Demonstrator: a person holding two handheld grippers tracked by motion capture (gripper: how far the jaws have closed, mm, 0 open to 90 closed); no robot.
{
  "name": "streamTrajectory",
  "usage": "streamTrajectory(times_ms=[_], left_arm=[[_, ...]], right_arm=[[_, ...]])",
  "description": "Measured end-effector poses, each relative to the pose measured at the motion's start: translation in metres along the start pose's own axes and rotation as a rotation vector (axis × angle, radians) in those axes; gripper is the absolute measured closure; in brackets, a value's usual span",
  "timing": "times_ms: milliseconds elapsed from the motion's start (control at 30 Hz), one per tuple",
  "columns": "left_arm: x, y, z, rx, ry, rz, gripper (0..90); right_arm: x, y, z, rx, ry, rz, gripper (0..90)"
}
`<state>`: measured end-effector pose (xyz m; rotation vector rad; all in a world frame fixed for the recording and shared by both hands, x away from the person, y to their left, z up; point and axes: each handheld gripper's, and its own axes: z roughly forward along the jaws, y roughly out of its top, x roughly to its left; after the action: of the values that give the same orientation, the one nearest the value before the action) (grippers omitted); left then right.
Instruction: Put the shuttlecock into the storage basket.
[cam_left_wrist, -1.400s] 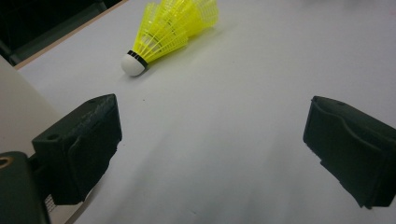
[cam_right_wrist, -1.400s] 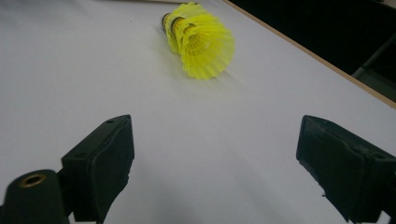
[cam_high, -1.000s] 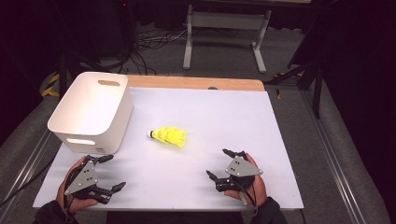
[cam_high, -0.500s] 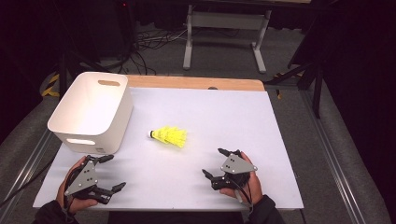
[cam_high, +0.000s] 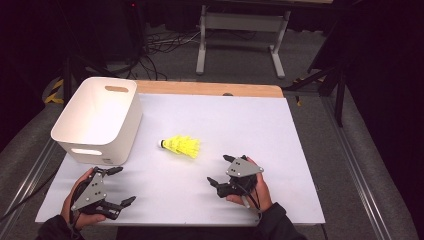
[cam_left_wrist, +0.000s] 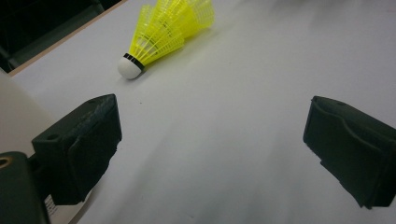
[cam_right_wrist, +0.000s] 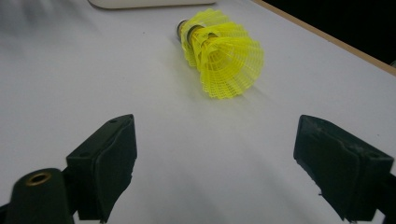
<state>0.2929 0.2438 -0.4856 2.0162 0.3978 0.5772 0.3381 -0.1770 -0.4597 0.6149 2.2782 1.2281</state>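
Shuttlecocks (cam_high: 181, 146): the high view gives a yellow cluster lying on its side on the white table sheet (cam_high: 240, 125), just beside the lower right corner of the one white bin (cam_high: 100, 117) but apart from it, white cork end pointing toward the bin. How many are nested in the cluster cannot be told from above. Two grippers are counted. The left gripper (cam_high: 119, 186) sits below the bin near the front edge of the sheet, jaws spread wide, nothing between them. The right gripper (cam_high: 220, 170) sits below and right of the shuttlecocks, near them but not touching, jaws likewise spread and empty. Bare sheet lies between each gripper and the shuttlecocks.

Left gripper view: the two black jaws stand far apart over bare sheet. The shuttlecocks (cam_left_wrist: 163, 32) lie beyond them, well apart, cork end nearest; a curved edge of the bin (cam_left_wrist: 18, 112) shows beside the left jaw.

Right gripper view: the jaws are parted with bare sheet between them. The shuttlecocks (cam_right_wrist: 217, 51) lie ahead, skirt toward the camera; several skirts appear stacked, at least two. The bin's base (cam_right_wrist: 135, 3) lies beyond them.
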Motion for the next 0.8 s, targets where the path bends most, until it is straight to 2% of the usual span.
streamTrajectory(times_ms=[167,333,433,633,800], left_arm=[[0.000,0.000,0.000,0.001,-0.001,-0.001,5.0],[0.000,-0.001,-0.001,-0.003,0.001,-0.008,5.0],[0.000,-0.001,-0.001,-0.002,0.000,-0.007,5.1],[0.000,-0.001,0.000,-0.002,0.001,-0.009,5.0],[0.000,-0.001,0.000,0.000,0.000,-0.010,5.1]], right_arm=[[-0.001,0.006,0.019,0.030,0.039,0.015,14.9],[0.002,0.012,0.035,0.065,0.071,-0.011,17.4],[0.001,0.016,0.043,0.068,0.093,-0.002,18.8],[-0.002,0.022,0.058,0.086,0.097,0.028,19.5],[-0.002,0.024,0.069,0.118,0.098,0.032,21.2]])
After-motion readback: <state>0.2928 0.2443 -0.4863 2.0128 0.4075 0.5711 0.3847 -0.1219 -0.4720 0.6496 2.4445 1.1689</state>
